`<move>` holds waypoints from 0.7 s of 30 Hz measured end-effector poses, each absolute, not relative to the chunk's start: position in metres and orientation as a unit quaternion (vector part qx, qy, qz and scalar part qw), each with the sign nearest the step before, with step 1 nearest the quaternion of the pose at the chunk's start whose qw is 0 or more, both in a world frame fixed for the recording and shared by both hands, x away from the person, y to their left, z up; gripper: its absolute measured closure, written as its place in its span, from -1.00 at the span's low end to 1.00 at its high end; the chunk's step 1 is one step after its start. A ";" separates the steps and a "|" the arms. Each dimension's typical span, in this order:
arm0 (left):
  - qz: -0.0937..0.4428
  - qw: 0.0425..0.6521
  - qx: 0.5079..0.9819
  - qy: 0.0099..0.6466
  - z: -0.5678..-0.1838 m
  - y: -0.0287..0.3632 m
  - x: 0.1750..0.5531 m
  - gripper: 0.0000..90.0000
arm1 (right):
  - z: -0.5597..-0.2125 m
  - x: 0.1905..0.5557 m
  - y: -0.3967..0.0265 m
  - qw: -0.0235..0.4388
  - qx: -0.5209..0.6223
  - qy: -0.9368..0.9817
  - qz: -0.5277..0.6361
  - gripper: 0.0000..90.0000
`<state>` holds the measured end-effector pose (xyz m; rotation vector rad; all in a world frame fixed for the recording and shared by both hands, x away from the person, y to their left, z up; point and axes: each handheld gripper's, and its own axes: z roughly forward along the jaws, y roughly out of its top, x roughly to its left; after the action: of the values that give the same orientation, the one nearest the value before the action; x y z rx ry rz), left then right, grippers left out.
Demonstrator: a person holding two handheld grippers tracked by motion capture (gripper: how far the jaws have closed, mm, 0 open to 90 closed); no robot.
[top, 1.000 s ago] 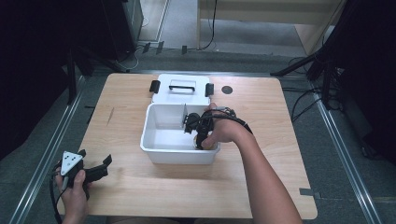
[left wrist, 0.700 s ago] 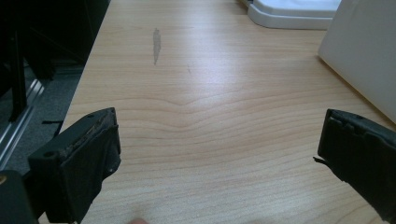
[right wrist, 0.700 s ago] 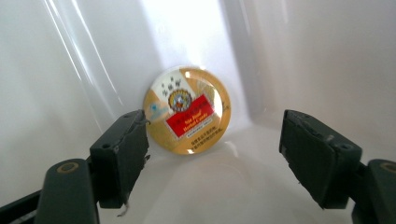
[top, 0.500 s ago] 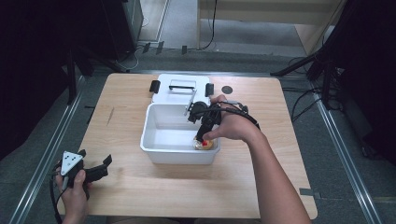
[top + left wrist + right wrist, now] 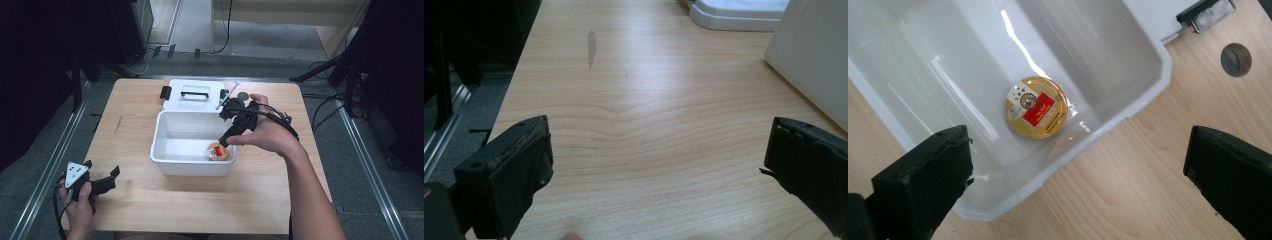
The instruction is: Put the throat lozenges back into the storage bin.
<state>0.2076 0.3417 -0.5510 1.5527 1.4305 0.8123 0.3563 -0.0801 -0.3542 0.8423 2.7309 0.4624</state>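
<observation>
Over at the left edge of the surface (image 5: 140, 195), the left gripper (image 5: 102, 182) sits low at the near corner, jaws spread wide with only bare wood grain between them, nothing gripped, nothing touched. In the left gripper view a grey smudge (image 5: 591, 46) marks the wood ahead, and the white wall of the bin rises at the right.

Moving to the middle: the white bin (image 5: 170, 160) stands open in the centre of the surface, and its lid (image 5: 192, 101) lies flat just behind it, touching the back rim, black handle up and a black latch (image 5: 165, 92) at its left end. Inside the bin there's one thing, a round gold tin (image 5: 220, 151) with a red label, lying flat on the floor in the near right corner, close against the walls.

And on the right, the right gripper (image 5: 223, 143) hangs above that corner, pointing down at the tin. Its jaws have just swung apart and now stand fully wide. The right gripper view looks straight down on the tin (image 5: 1037, 107) lying well below the pads, free of them both. Beyond the bin's rim, a dark round hole (image 5: 1236, 59) shows in the wood.
</observation>
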 end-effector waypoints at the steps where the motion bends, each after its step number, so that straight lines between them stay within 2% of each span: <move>1: 0.325 0.426 0.620 0.573 -0.551 0.342 0.208 -1.00 | -0.353 0.356 -0.085 0.122 0.294 0.934 0.164 -1.00; 10: 0.324 0.426 0.621 0.573 -0.551 0.342 0.207 -1.00 | -0.360 0.354 -0.130 0.130 0.349 0.907 0.194 -1.00; 21: 0.323 0.428 0.621 0.572 -0.551 0.342 0.207 -1.00 | -0.393 0.345 -0.186 0.140 0.405 0.874 0.227 -1.00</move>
<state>0.2072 0.3415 -0.5511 1.5521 1.4274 0.8057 0.3451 -0.1855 -0.3926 1.1705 2.5264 0.6559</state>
